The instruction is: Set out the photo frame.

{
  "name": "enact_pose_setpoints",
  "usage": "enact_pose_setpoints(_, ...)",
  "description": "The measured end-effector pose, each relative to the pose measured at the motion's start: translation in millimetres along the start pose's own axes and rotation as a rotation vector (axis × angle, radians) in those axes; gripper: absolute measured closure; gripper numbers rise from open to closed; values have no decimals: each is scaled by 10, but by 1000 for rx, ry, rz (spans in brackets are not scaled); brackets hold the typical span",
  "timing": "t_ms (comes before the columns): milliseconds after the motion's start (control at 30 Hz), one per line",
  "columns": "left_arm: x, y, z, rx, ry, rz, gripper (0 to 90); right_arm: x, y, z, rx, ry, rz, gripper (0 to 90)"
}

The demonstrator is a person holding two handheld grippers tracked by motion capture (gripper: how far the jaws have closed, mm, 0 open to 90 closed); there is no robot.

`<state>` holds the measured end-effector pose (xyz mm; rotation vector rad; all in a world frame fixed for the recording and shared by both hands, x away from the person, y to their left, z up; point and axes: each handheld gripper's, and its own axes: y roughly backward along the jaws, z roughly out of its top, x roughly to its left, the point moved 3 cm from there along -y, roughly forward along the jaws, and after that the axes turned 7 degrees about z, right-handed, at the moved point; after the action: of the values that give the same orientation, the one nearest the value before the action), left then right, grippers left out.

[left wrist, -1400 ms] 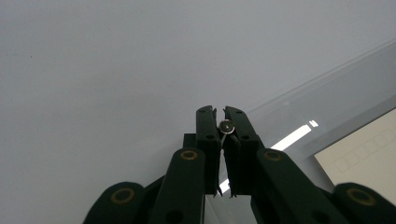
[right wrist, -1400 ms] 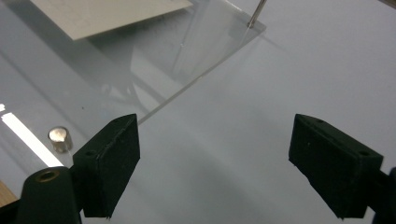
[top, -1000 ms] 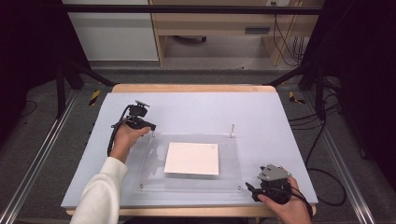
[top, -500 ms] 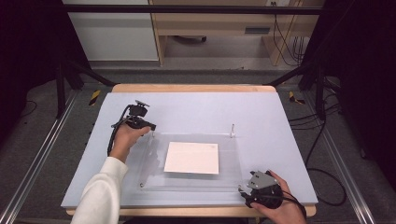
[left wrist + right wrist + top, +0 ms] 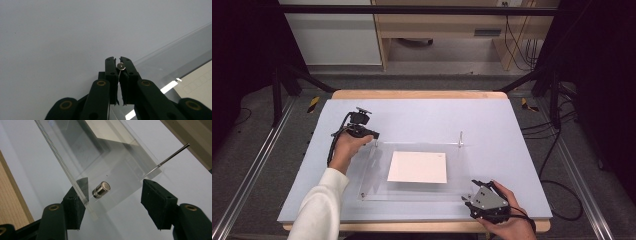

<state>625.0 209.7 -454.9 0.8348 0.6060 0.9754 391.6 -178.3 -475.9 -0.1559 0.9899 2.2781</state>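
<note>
We have the left gripper (image 5: 373,135) clamped on a thin metal pin (image 5: 121,66) at the acrylic plate's (image 5: 367,172) upper-left corner, mid-frame. Right gripper (image 5: 467,200), lower right, has been closing; jaws straddle the metal stud (image 5: 101,189) at the plate's near corner, pads not touching it.

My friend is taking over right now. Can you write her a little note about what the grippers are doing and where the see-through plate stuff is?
Left hand-held gripper: shut on the far-left metal pin.
Right hand-held gripper: open, jaws just closing around the near-right silver cap; pads not touching it.
Clear plate lies flat on the blue table, white paper under it. A bare thin pin stands at the far-right corner.
Done: left pin gripped.
Left: probably grip the near-right cap and undo it.
</note>
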Motion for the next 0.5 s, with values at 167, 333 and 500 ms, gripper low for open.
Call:
enact_pose_setpoints(167, -4, 2, -3, -1, -7, 2, 844, 18, -18, 13, -1, 18, 9, 430)
enact_pose_setpoints(333, -12, 1, -3, -4, -8, 10, 844, 20, -10, 23, -6, 32, -5, 444)
enact_pose_setpoints(500, -10, -1, -3, -6, -10, 8, 843, 6, -2, 33, -15, 15, -4, 438)
